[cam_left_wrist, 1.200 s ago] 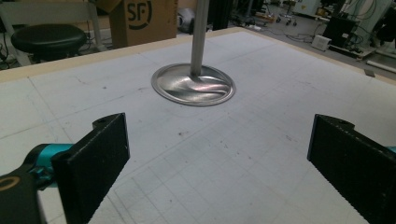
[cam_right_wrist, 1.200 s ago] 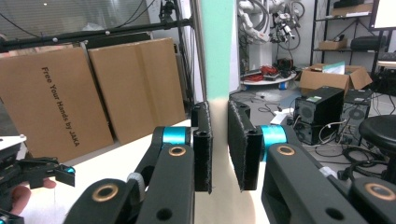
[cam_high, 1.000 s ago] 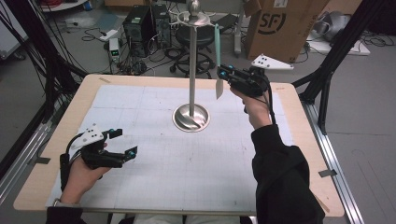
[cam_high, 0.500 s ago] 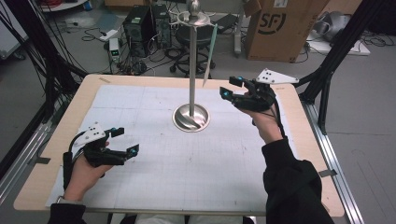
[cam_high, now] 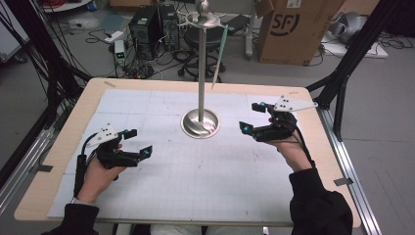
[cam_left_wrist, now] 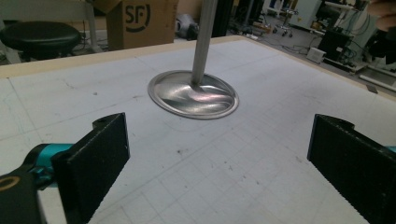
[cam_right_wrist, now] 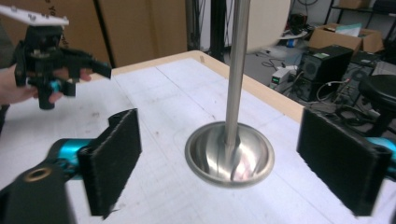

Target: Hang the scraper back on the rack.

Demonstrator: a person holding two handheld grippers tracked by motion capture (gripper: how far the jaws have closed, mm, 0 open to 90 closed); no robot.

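A steel stand rises from the middle of the table, with a round base and a tall pole. A thin pale green strip hangs from a hook at its top. My left gripper is open and empty, low over the mat left of the base. My right gripper is also open and empty, just right of the base. In the right gripper view the pole stands between the jaws farther off, and the left gripper shows at top left.
A white gridded mat covers the wooden table. Behind the table stand a cardboard box, a computer tower and a stool among floor cables. Black frame posts flank the table.
My right gripper has drawn back from the lower end of the hanging strip and come down beside the base. The left gripper has barely shifted.
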